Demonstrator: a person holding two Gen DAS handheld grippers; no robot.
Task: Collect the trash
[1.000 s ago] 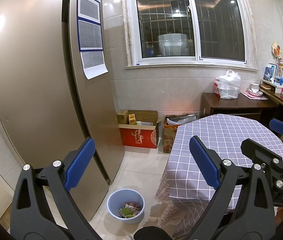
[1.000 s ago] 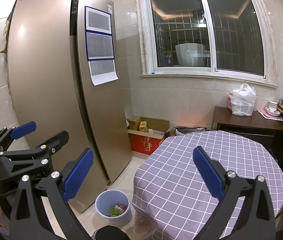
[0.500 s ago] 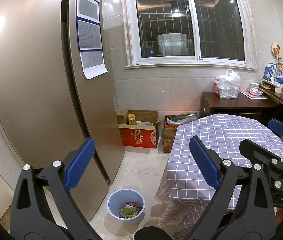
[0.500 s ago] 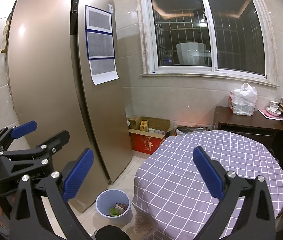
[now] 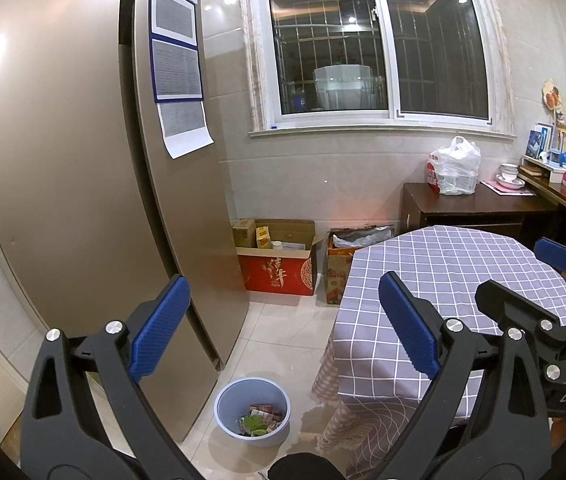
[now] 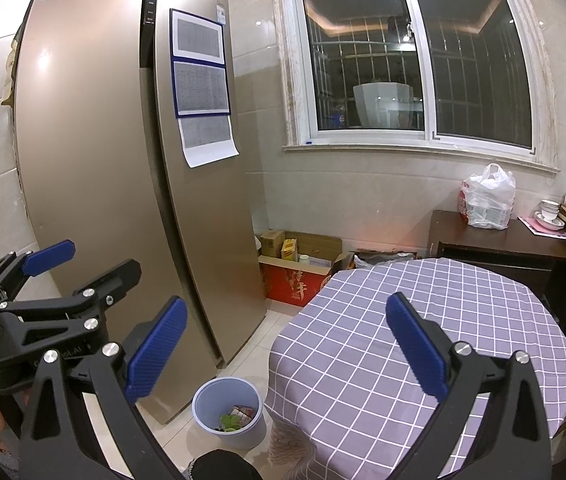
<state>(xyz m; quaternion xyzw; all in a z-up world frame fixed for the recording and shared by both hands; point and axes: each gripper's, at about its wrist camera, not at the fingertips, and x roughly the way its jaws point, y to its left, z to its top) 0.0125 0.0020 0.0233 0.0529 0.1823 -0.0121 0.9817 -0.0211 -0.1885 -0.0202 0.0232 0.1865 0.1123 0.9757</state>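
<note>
A light blue trash bin [image 5: 252, 412] stands on the tiled floor between the fridge and the table, with wrappers and green scraps [image 5: 261, 421] inside; it also shows in the right wrist view [image 6: 228, 411]. My left gripper [image 5: 283, 320] is open and empty, held high above the bin. My right gripper [image 6: 283, 344] is open and empty, above the table's near edge. Each gripper shows at the edge of the other's view.
A tall bronze fridge [image 5: 83, 168] fills the left. A round table with a purple checked cloth [image 6: 423, 340] is at right. Cardboard boxes [image 5: 279, 264] sit below the window. A dark side table [image 5: 471, 212] carries a white plastic bag [image 5: 454, 168].
</note>
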